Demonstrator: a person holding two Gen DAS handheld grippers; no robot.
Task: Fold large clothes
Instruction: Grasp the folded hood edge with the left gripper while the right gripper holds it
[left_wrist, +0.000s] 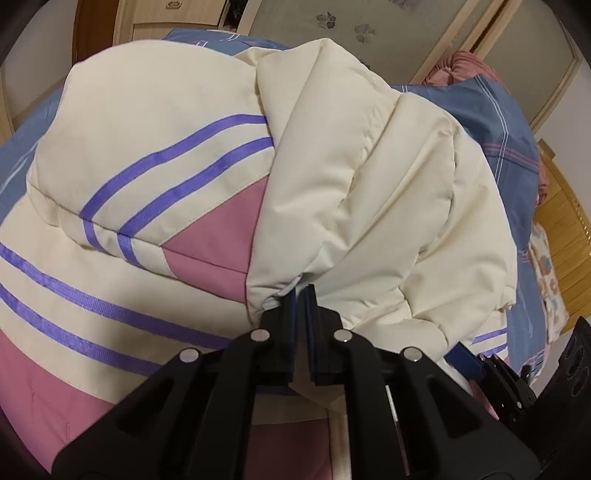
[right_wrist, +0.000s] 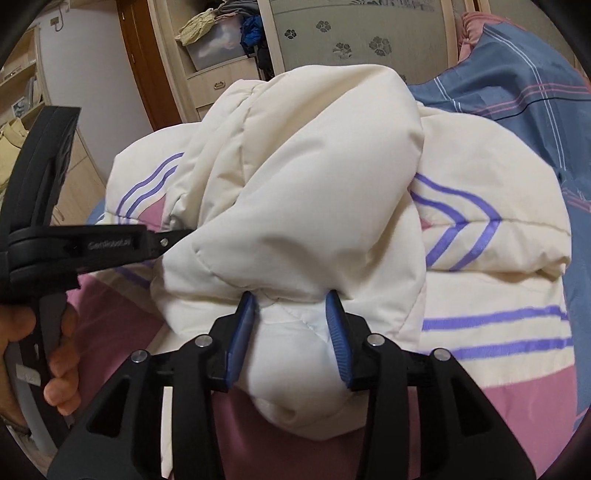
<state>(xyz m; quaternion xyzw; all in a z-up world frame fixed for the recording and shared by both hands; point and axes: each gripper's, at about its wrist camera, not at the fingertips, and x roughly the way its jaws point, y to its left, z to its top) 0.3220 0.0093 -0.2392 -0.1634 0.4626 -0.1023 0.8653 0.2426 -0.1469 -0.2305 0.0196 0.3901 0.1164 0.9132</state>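
A blue plaid bed cover (left_wrist: 495, 122) is seen underneath, spread over the bed. On it a cream padded jacket (left_wrist: 155, 122) with purple stripes and pink panels is laid out, its cream sleeve (right_wrist: 295, 206) bunched up over the body. A thick fold of that sleeve is clamped between the blue pads of the right tongs (right_wrist: 291, 306). The sleeve's edge is pinched in the left tongs (left_wrist: 301, 295), whose fingers are drawn nearly together. The left hand (right_wrist: 61, 350) is glimpsed on its handle.
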